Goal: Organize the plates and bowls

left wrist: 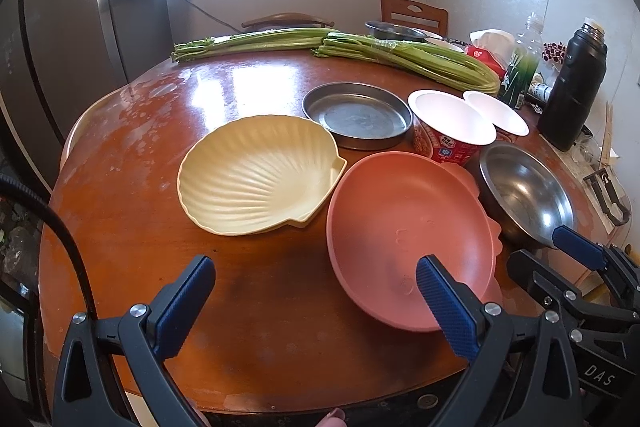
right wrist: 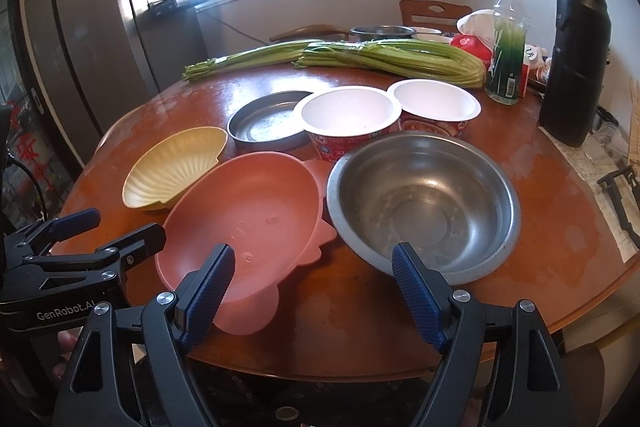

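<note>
On the round wooden table [left wrist: 132,211] lie a cream shell-shaped plate [left wrist: 256,175] [right wrist: 172,167], a pink bowl [left wrist: 404,239] [right wrist: 248,215], a steel bowl [left wrist: 524,191] [right wrist: 424,203], a flat steel dish [left wrist: 356,115] [right wrist: 268,123] and two red paper noodle cups [left wrist: 452,127] [right wrist: 348,119]. My left gripper [left wrist: 316,299] is open at the table's near edge, its right finger over the pink bowl's near rim. My right gripper [right wrist: 314,291] is open, between the pink bowl and the steel bowl, holding nothing.
Two celery bundles [left wrist: 400,55] lie across the far side. A black thermos [right wrist: 576,67], a clear bottle [right wrist: 508,47], a tissue pack and another steel bowl [right wrist: 382,33] stand at the back right. A fridge [left wrist: 60,39] stands left; chairs are behind the table.
</note>
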A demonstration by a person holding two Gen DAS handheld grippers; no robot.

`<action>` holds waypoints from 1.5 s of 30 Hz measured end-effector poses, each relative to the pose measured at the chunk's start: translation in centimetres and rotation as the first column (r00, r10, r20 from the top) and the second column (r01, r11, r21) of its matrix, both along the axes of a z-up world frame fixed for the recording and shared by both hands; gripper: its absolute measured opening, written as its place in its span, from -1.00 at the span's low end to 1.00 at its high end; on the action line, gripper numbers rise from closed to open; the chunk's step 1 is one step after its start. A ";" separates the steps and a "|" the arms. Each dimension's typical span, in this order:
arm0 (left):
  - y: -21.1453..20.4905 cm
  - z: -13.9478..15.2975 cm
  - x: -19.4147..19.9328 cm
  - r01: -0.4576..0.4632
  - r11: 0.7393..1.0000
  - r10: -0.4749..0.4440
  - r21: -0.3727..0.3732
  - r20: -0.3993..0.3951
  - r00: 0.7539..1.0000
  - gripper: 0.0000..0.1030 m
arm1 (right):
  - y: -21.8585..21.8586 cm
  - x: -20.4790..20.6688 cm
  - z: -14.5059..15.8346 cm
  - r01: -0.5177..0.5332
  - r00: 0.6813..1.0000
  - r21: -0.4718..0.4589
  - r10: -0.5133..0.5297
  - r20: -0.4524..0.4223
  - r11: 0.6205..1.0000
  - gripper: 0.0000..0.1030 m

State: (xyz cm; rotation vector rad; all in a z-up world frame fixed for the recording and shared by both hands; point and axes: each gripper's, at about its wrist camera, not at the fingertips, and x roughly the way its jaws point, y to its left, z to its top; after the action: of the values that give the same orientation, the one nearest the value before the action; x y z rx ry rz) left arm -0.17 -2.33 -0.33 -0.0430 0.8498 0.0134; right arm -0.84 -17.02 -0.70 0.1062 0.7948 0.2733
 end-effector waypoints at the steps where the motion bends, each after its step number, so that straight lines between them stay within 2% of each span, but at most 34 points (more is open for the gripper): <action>1: 0.0 0.0 -0.1 0.000 1.000 0.000 0.001 0.002 1.000 0.97 | -0.1 0.0 0.0 0.002 1.000 -0.001 -0.002 0.002 1.000 0.59; 27: -1.2 0.2 -0.3 0.017 1.000 -0.017 0.005 0.002 1.000 0.97 | -1.2 -0.5 0.0 0.023 1.000 0.003 -0.023 -0.003 1.000 0.59; 45: 0.3 0.6 0.7 0.002 1.000 -0.003 -0.019 -0.008 1.000 0.97 | -0.3 0.5 1.1 0.007 1.000 -0.010 -0.006 0.014 1.000 0.59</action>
State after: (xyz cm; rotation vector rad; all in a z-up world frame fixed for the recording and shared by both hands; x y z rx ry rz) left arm 0.49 -2.04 0.26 -0.0598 0.8578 0.0032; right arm -0.30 -17.29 0.45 0.0971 0.7821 0.2635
